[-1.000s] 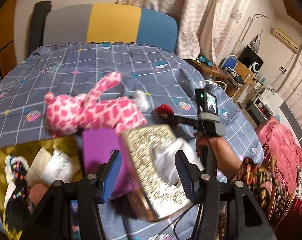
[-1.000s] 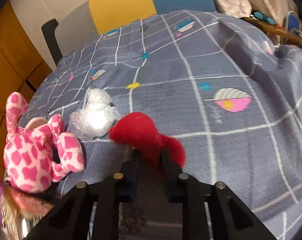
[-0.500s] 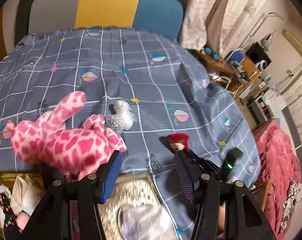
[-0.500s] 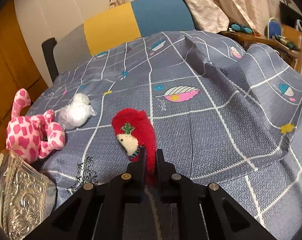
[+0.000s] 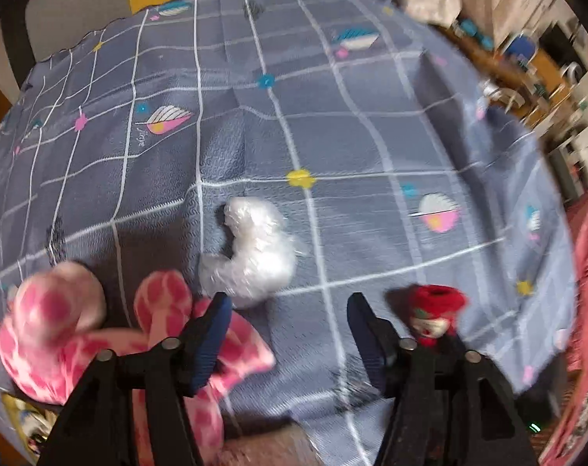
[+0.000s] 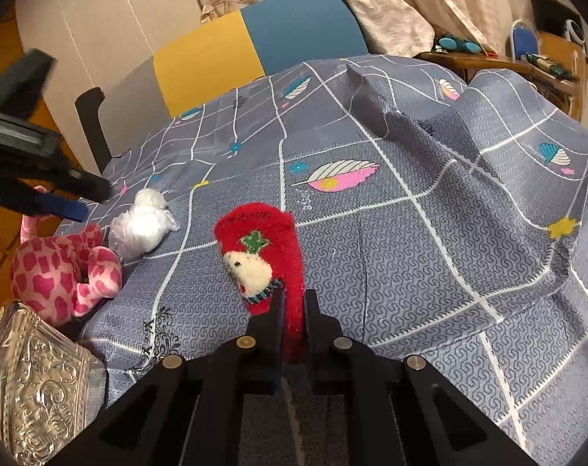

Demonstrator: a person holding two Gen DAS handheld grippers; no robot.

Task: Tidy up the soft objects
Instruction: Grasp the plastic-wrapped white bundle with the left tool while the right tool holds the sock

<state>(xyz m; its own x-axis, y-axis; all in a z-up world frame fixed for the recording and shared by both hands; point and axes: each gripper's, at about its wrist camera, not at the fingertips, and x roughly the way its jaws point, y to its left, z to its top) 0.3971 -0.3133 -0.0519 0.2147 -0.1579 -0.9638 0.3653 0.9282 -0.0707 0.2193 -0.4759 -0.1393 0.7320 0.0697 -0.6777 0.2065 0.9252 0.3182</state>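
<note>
Embossed silver box (image 6: 33, 380), colour-block headboard (image 6: 255, 50).

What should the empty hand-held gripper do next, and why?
Probably lower the left hand-held gripper onto the white bundle: its jaws are opening with nothing between them, and the bundle lies loose just ahead, while the right hand-held gripper already pinches the red sock.

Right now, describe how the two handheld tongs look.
Both are black plastic frames with silver screws at the finger joints. The left tongs carry blue ribbed pads on their fingers; the right tongs have dark, narrow fingers. No cables or sleeves show.
</note>
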